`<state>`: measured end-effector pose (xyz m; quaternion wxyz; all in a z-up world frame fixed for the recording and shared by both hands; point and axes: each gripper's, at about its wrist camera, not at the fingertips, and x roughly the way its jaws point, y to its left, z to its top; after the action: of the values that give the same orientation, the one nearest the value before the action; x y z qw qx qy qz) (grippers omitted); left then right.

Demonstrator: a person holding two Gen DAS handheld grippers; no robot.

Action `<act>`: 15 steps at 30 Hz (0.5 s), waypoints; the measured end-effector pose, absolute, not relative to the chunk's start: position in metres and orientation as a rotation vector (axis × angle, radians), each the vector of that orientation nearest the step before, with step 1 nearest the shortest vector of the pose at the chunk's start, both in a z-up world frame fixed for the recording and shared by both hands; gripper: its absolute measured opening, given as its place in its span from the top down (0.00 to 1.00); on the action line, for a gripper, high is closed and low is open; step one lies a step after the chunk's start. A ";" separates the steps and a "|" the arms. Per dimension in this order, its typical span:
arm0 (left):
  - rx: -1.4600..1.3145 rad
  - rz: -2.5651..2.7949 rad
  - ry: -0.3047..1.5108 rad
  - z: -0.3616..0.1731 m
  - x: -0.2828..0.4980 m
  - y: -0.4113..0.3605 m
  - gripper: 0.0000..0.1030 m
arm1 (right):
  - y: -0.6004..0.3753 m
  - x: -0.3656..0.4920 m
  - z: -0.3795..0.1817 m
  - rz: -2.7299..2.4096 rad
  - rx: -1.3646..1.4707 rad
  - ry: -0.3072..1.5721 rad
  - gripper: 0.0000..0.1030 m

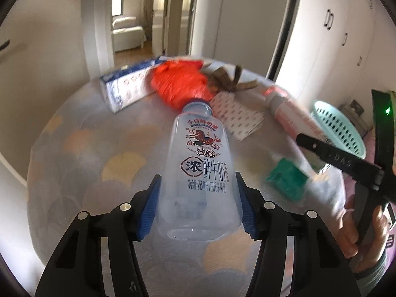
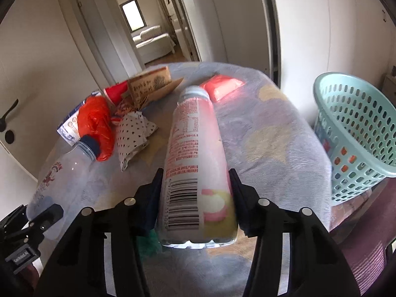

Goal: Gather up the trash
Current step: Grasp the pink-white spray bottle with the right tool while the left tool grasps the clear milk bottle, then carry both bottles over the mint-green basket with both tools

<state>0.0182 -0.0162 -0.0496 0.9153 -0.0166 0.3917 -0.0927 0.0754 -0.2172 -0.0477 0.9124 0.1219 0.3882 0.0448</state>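
A clear empty milk bottle point(image 1: 200, 153) with a dark blue cap and red horse print lies pointing away on the patterned tabletop point(image 1: 86, 160). My left gripper point(image 1: 197, 175) is shut on its lower body, blue pads pressed against both sides. A pink-labelled drink bottle point(image 2: 195, 136) with a barcode sits between the fingers of my right gripper point(image 2: 196, 170), which is shut on its base end. In the right wrist view the clear bottle point(image 2: 61, 170) shows at the lower left. In the left wrist view the pink bottle point(image 1: 297, 116) shows at the right, beside a hand.
More litter lies at the table's far side: a red plastic bag point(image 1: 183, 84), a blue-and-white carton point(image 1: 126, 86), dotted paper point(image 2: 133, 133), a brown card point(image 2: 151, 84), a red pack point(image 2: 222, 86). A green packet point(image 1: 287, 180) lies near. A mint perforated basket point(image 2: 358, 128) stands off the right edge.
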 end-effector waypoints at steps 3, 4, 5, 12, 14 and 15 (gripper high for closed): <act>-0.034 -0.211 0.778 -0.041 0.018 -0.023 0.47 | -0.226 0.069 -0.041 0.099 0.270 0.776 0.54; -0.039 -0.220 0.772 -0.038 0.018 -0.025 0.47 | -0.228 0.066 -0.038 0.097 0.271 0.768 0.54; -0.043 -0.226 0.766 -0.036 0.017 -0.026 0.47 | -0.231 0.064 -0.034 0.094 0.272 0.761 0.54; -0.040 -0.268 0.710 -0.018 0.012 -0.043 0.47 | -0.244 0.051 -0.020 0.090 0.287 0.723 0.54; -0.036 -0.277 0.698 -0.014 0.010 -0.047 0.47 | -0.246 0.048 -0.016 0.089 0.292 0.715 0.54; -0.036 -0.285 0.691 -0.012 0.010 -0.049 0.47 | -0.247 0.047 -0.014 0.090 0.294 0.710 0.54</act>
<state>0.0096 -0.0489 -0.0116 0.9309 -0.0175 0.3373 -0.1390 0.0471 -0.2468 -0.0145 0.9261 0.1433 0.3464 0.0439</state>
